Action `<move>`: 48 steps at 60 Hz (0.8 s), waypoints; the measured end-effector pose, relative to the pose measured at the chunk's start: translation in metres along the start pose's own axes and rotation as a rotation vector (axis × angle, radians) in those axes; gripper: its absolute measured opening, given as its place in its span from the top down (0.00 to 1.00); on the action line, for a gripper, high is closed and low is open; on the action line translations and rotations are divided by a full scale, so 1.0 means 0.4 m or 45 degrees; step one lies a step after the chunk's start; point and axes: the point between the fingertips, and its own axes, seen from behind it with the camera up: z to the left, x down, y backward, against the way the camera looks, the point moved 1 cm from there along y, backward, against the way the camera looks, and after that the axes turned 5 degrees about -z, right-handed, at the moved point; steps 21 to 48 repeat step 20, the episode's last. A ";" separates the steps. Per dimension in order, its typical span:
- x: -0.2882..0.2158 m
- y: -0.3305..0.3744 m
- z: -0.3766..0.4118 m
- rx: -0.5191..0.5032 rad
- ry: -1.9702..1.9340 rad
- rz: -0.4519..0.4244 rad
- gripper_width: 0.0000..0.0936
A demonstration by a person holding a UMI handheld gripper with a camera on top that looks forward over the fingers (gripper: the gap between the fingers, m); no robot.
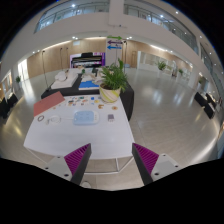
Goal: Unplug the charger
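Observation:
A white table (70,137) stands ahead of me in a large hall. On it lie a red folder (47,103), a pale blue flat item (85,117), a small white object (110,117), a thin cable loop (40,118) and a dark item (75,99). I cannot pick out a charger or socket among these small things. My gripper (112,150) is open and empty, its magenta pads (78,157) spread wide. It hovers short of the table's near edge, touching nothing.
A potted green plant (112,82) stands at the table's far right corner. Beyond are white seats (65,78), a keyboard-like instrument (88,57) and a banner (115,48). Dark chairs (8,105) stand at the left. Open glossy floor (165,115) lies to the right.

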 end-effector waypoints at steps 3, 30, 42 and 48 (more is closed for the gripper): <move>0.025 0.032 -0.009 0.006 0.009 -0.003 0.09; 0.068 0.100 -0.006 -0.026 0.001 -0.049 0.09; 0.068 0.100 -0.006 -0.026 0.001 -0.049 0.09; 0.068 0.100 -0.006 -0.026 0.001 -0.049 0.09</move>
